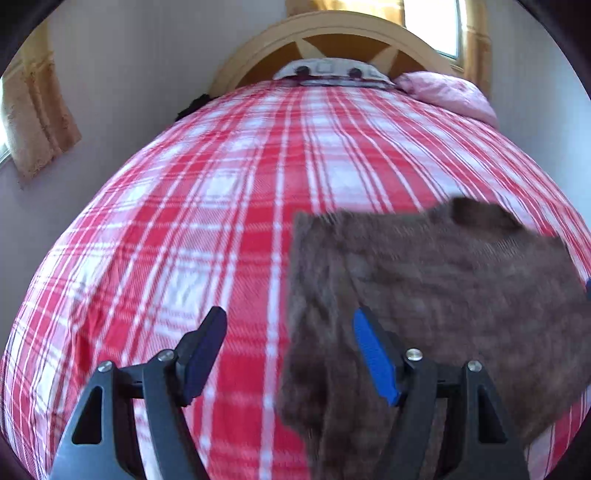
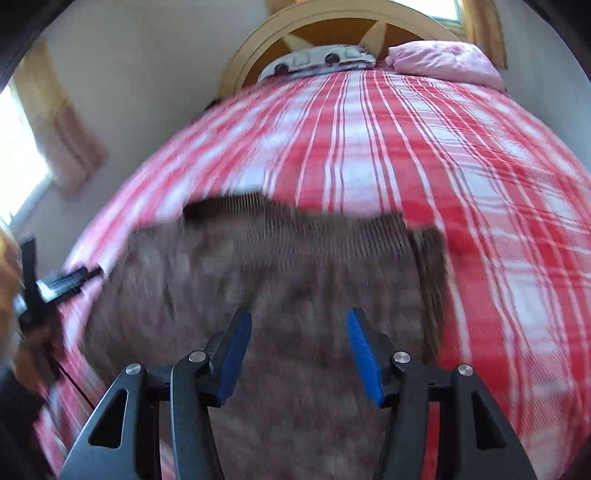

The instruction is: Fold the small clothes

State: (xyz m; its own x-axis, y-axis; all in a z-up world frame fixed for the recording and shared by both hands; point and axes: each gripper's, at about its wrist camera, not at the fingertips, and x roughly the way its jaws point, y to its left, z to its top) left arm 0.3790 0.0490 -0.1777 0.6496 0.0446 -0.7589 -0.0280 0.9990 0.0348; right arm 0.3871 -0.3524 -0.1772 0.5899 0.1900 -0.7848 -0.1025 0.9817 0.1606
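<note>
A small brown knitted garment (image 1: 424, 288) lies flat on the red and white plaid bedspread (image 1: 221, 192). My left gripper (image 1: 291, 325) is open over the garment's left edge, its right finger over the cloth and its left finger over the bedspread. In the right wrist view the same garment (image 2: 280, 266) fills the near middle, blurred. My right gripper (image 2: 299, 325) is open just above it, both blue pads over the cloth. The left gripper (image 2: 62, 280) shows at the garment's left edge.
A pink pillow (image 1: 447, 92) and a patterned pillow (image 1: 332, 72) lie against the round wooden headboard (image 1: 332, 33) at the far end. A wall and curtain (image 1: 33, 110) stand to the left of the bed.
</note>
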